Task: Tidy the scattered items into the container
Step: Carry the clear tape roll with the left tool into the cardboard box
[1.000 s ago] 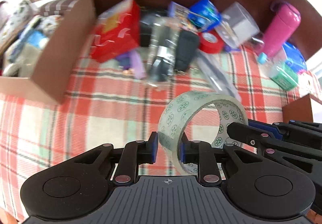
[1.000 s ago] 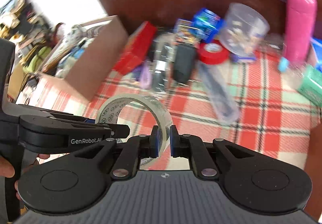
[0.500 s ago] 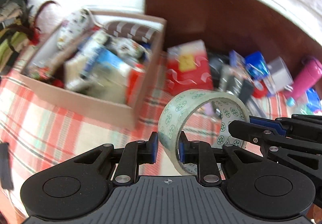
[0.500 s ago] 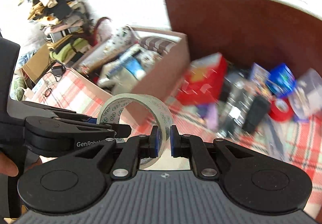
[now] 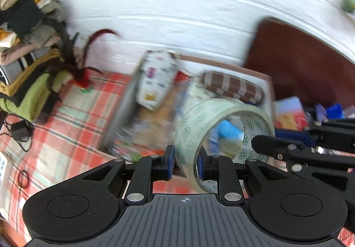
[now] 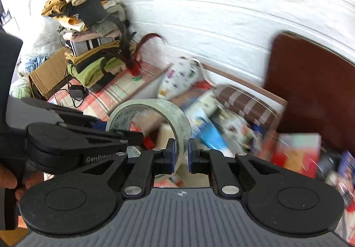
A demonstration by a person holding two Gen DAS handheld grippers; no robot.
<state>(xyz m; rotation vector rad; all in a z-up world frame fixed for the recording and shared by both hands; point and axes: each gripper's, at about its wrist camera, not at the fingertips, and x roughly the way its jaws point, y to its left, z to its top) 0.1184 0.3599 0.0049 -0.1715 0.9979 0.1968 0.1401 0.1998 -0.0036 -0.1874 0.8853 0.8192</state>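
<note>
Items counted

One tape roll (image 5: 199,120), two grippers, one cardboard box (image 6: 278,100) and one clothes pile (image 6: 84,25) are seen.

Cardboard box (image 6: 275,97) crammed full; folded clothes (image 6: 88,25) wall its left.

clothes, cables and a bare wall

a stack of folded clothes (image 6: 88,32) is leaning against the white panelled wall (image 6: 221,3) at the far left. a bunch of dark red feathers (image 6: 142,47) is sticking up beside the stack, just in front of the wall. a black charger with its cable (image 6: 75,93) is lying on the red plaid cloth (image 5: 73,114) below the clothes. an open brown carton (image 6: 44,76) is sitting left of the charger. a dark brown headboard (image 5: 306,69) is rising at the right. a black hair tie (image 5: 23,178) is resting on the cloth.
</note>
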